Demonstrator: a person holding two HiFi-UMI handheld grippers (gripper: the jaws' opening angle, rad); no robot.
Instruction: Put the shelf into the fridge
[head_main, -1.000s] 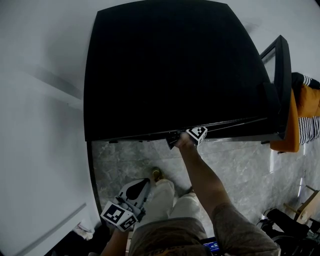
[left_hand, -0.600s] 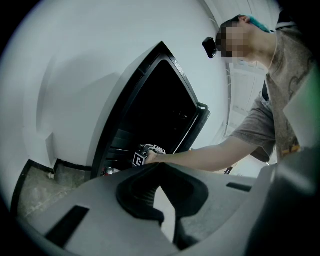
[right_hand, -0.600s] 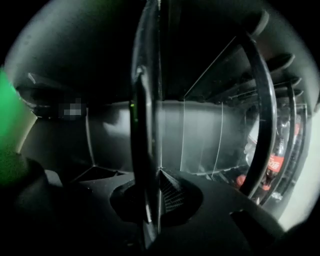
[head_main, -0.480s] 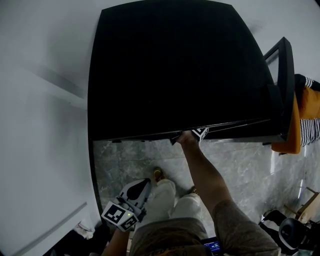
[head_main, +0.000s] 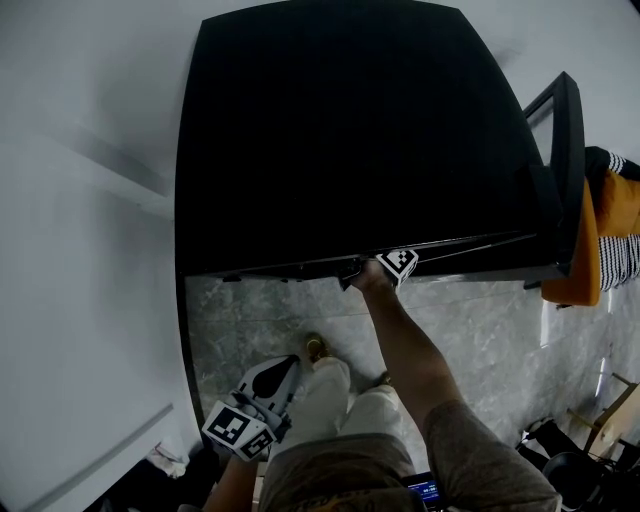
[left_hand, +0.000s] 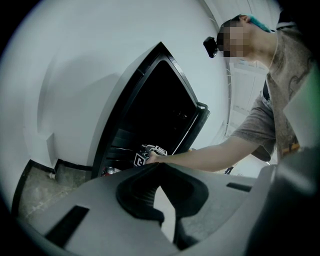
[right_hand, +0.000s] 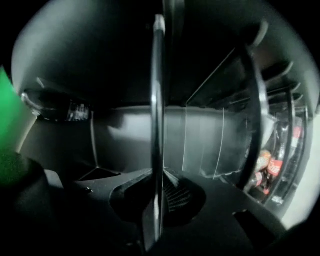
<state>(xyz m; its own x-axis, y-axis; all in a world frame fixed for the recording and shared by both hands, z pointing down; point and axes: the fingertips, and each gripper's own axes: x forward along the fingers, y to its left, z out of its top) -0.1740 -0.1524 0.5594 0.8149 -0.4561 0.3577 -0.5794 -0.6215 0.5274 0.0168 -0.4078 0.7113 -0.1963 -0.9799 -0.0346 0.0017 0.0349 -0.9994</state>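
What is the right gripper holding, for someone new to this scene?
Find the big black fridge, its door open. Reaching into its opening, the right gripper is shut on the shelf: a thin plate seen edge-on, unlike the rounded red-labelled bottles off to its right.

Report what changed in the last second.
Nothing clearly moved; only the head view itself shifted slightly. The right tongs stay shut on the shelf, held edge-on at the open front of the fridge. The door stays swung open. The left tongs stay low beside the person's leg, shut and empty.
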